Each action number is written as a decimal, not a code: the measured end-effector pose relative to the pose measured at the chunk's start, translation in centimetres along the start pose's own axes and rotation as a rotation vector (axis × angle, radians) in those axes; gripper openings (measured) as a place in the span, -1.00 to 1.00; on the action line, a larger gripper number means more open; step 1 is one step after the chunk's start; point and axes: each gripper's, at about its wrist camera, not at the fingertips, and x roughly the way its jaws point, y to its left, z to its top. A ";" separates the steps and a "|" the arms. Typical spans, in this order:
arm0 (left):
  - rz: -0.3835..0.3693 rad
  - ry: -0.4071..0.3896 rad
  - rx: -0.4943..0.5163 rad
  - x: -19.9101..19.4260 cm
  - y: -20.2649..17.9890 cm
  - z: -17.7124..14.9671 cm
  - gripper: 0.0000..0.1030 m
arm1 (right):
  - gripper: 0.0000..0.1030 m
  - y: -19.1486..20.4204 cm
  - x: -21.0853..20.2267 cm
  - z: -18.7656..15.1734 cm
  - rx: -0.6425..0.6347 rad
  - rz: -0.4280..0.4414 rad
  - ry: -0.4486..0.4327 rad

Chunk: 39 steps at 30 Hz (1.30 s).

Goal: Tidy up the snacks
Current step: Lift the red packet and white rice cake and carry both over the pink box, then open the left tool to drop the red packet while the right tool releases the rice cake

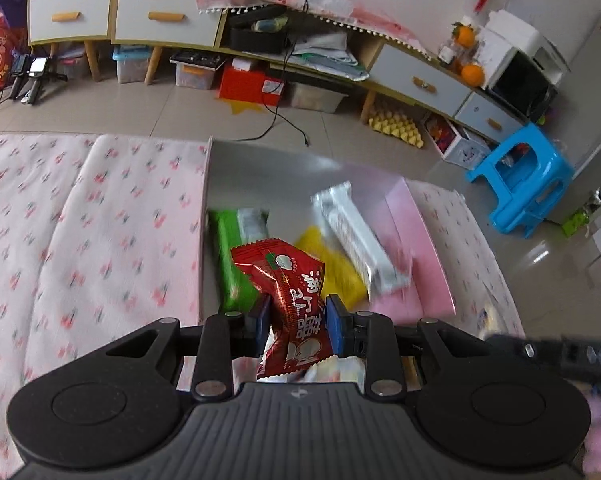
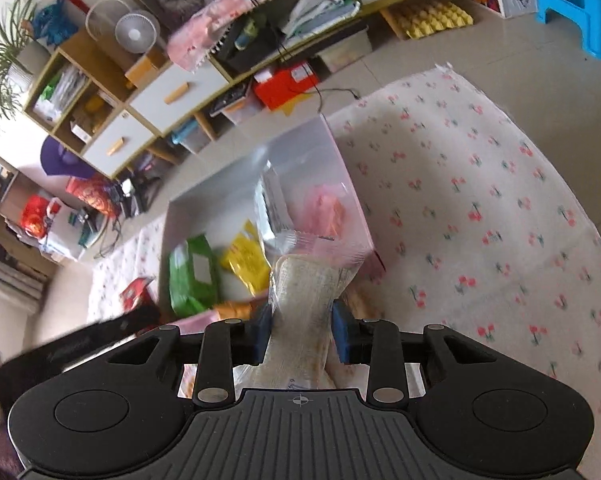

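Note:
My left gripper (image 1: pixel 298 312) is shut on a red snack packet (image 1: pixel 292 280) and holds it over the near end of a pink box (image 1: pixel 412 240). In the box lie a green packet (image 1: pixel 230 256), a yellow packet (image 1: pixel 336 268) and a silver-white packet (image 1: pixel 356 236). My right gripper (image 2: pixel 300 320) is shut on a clear-wrapped beige snack (image 2: pixel 306 292) just in front of the same box (image 2: pixel 220 184). That view shows the green packet (image 2: pixel 190 276), the yellow packet (image 2: pixel 246 258), the silver packet (image 2: pixel 274 208) and a pink packet (image 2: pixel 326 208) inside. The red packet (image 2: pixel 136 292) shows at the left.
The box stands on a white cloth with a cherry print (image 1: pixel 80 220) spread over a tiled floor. A low cabinet with drawers (image 1: pixel 160 20) runs along the far wall, with storage bins under it. A blue plastic stool (image 1: pixel 528 176) stands to the right. An orange packet (image 2: pixel 232 310) lies near the box's front.

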 end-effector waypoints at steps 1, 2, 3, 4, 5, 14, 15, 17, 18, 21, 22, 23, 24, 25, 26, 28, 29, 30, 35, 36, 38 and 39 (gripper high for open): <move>0.002 0.000 -0.001 0.6 0.0 0.5 -0.48 | -0.39 0.2 0.2 0.4 -0.004 0.001 -0.004; 0.003 0.000 -0.002 1.3 0.0 1.0 -0.48 | -0.39 0.3 0.5 0.8 -0.009 0.002 -0.008; 0.005 0.001 -0.001 2.0 0.0 1.5 -0.48 | -0.39 0.4 0.8 1.4 -0.015 0.005 -0.013; 0.011 -0.001 -0.004 2.7 0.0 2.0 -0.48 | -0.39 0.5 1.1 1.8 -0.018 0.007 -0.016; 0.012 -0.002 -0.007 3.2 0.1 2.3 -0.48 | -0.39 0.5 1.5 2.2 -0.019 0.007 -0.017; 0.014 -0.063 -0.029 5.6 0.6 4.6 -0.42 | -0.39 0.7 4.3 5.3 -0.048 -0.004 -0.061; 0.018 -0.077 -0.035 5.6 0.7 4.5 -0.34 | -0.39 0.8 4.5 5.6 -0.067 -0.011 -0.074; 0.016 -0.090 -0.036 5.6 0.7 4.3 -0.19 | -0.38 1.2 5.2 6.2 -0.108 -0.038 -0.100; 0.018 -0.092 -0.035 5.6 0.7 4.3 -0.12 | -0.38 1.4 5.6 6.5 -0.128 -0.053 -0.106; 0.014 -0.087 -0.024 5.5 0.8 3.9 -0.02 | -0.38 1.8 6.9 7.5 -0.170 -0.082 -0.123; 0.012 -0.082 -0.020 5.5 0.9 3.8 -0.02 | -0.38 2.0 7.3 7.8 -0.182 -0.091 -0.132; 0.010 -0.078 -0.014 5.4 1.0 3.5 -0.02 | -0.38 2.1 7.6 8.1 -0.190 -0.102 -0.142; 0.011 -0.074 -0.010 5.6 1.0 3.8 -0.01 | -0.38 2.2 7.9 8.4 -0.195 -0.118 -0.154; 0.012 -0.070 -0.006 5.6 1.0 3.8 0.00 | -0.38 2.3 8.3 8.7 -0.201 -0.134 -0.166; 0.011 -0.068 -0.005 5.6 1.1 3.8 0.00 | -0.38 2.5 8.7 8.9 -0.206 -0.147 -0.173; 0.001 -0.068 -0.003 5.4 1.4 3.9 0.02 | -0.38 2.6 9.6 9.3 -0.214 -0.160 -0.174; -0.002 -0.069 -0.004 5.4 1.5 3.9 0.04 | -0.38 2.7 10.0 9.3 -0.218 -0.161 -0.170; -0.007 -0.071 -0.006 5.3 1.6 3.9 0.06 | -0.38 2.9 10.5 9.3 -0.225 -0.161 -0.163; -0.031 -0.075 -0.006 5.2 1.7 3.8 0.10 | -0.46 4.2 12.8 8.5 -0.277 -0.167 -0.115; -0.032 -0.076 -0.002 5.1 1.7 3.7 0.11 | -0.49 4.4 13.2 8.4 -0.276 -0.153 -0.096; -0.034 -0.074 0.005 5.0 1.7 3.8 0.12 | -0.49 4.9 13.9 8.1 -0.276 -0.130 -0.063; -0.034 -0.074 0.007 5.0 1.7 3.7 0.13 | -0.49 5.1 14.0 8.1 -0.282 -0.128 -0.061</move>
